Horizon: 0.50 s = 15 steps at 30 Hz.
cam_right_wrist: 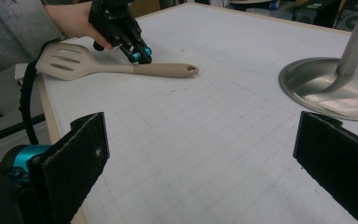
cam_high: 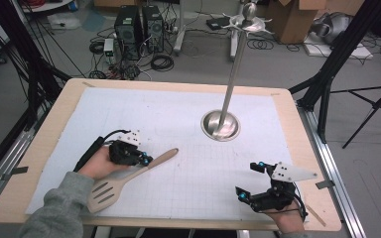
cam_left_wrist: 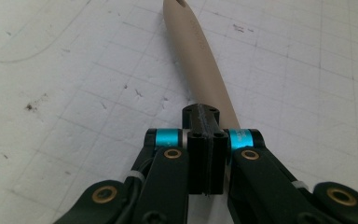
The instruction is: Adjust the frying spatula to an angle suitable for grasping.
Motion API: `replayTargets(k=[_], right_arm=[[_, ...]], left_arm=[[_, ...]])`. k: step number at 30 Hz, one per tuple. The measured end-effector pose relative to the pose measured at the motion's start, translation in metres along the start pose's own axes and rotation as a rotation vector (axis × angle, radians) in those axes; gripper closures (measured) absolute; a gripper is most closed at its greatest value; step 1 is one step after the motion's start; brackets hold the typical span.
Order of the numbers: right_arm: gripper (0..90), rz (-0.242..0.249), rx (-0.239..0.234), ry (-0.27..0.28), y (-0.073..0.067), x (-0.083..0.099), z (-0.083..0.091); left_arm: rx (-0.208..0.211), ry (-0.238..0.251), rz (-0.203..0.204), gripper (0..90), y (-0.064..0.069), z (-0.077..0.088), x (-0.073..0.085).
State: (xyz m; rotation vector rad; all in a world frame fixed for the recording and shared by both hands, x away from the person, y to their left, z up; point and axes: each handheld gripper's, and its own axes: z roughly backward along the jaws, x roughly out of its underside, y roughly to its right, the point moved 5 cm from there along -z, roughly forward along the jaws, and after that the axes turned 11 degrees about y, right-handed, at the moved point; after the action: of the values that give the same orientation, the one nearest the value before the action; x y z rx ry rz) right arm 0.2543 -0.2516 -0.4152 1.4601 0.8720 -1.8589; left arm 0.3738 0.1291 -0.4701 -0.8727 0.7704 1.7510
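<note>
A beige slotted spatula [cam_high: 161,159] lies flat on the white gridded mat, its head toward the near left edge and its handle pointing to the centre. My left gripper [cam_high: 146,159] is shut, its tips down on the middle of the handle [cam_left_wrist: 196,51]; the jaws are pressed together with the handle passing under them, not between them. From the right gripper view the spatula [cam_right_wrist: 163,70] and the left gripper [cam_right_wrist: 141,57] show at the far left. My right gripper [cam_high: 248,179] hovers open near the front right of the mat, its wide gap [cam_right_wrist: 205,154] holding nothing.
A metal stand with a round dish base [cam_high: 221,125] and a tall pole [cam_high: 233,74] rises at the back centre-right of the mat; the base [cam_right_wrist: 317,88] is just ahead of my right gripper. The wooden table edge [cam_high: 307,148] borders the mat.
</note>
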Motion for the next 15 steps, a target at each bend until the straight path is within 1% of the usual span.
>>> replayTargets(k=[2, 3, 4, 5, 6, 7, 8, 9, 10, 11, 12, 13, 15], right_arm=[[2.2, -0.001, 0.003, -0.004, 0.000, 0.001, 0.001], [2.2, -0.001, 0.003, -0.004, 0.000, 0.001, 0.001], [2.2, 0.000, 0.004, -0.003, 0.000, 0.001, 0.001], [2.2, 0.006, 0.005, -0.002, 0.001, 0.001, 0.002], [2.2, 0.006, 0.005, -0.002, 0.001, 0.001, 0.002], [2.2, 0.003, 0.009, -0.003, 0.001, 0.002, 0.003], [2.2, 0.003, 0.009, -0.003, 0.001, 0.002, 0.003], [2.2, -0.006, 0.011, -0.003, 0.001, 0.002, 0.003], [2.2, -0.008, 0.011, -0.002, 0.001, 0.002, 0.003], [2.2, -0.010, 0.012, -0.008, 0.001, 0.003, 0.004], [2.2, -0.010, 0.012, -0.008, 0.001, 0.003, 0.004], [2.2, -0.009, 0.011, -0.009, 0.001, 0.004, 0.004], [2.2, -0.005, 0.015, -0.008, 0.001, 0.003, 0.004]], left_arm=[[-0.008, -0.004, -0.003, 89.6, -0.001, -0.001, -0.001], [-0.014, -0.024, -0.012, 89.6, -0.002, 0.000, -0.001], [-0.029, -0.029, -0.010, 89.6, -0.002, 0.000, -0.003], [-0.025, -0.024, -0.025, 89.6, -0.001, 0.002, -0.009], [-0.025, -0.024, -0.025, 89.6, -0.001, 0.002, -0.009], [-0.016, -0.002, -0.018, 89.6, 0.001, 0.002, -0.014], [-0.020, -0.013, -0.029, 89.6, 0.001, 0.002, -0.015], [-0.035, -0.036, -0.035, 89.6, 0.001, 0.000, -0.015], [-0.040, -0.047, -0.033, 89.6, 0.001, -0.002, -0.015], [-0.053, -0.056, -0.028, 89.6, 0.001, -0.006, -0.015], [-0.053, -0.056, -0.028, 89.6, 0.001, -0.006, -0.015], [-0.057, -0.082, -0.031, 89.6, 0.000, -0.008, -0.015], [-0.064, -0.087, -0.022, 89.6, 0.001, -0.011, -0.016]])
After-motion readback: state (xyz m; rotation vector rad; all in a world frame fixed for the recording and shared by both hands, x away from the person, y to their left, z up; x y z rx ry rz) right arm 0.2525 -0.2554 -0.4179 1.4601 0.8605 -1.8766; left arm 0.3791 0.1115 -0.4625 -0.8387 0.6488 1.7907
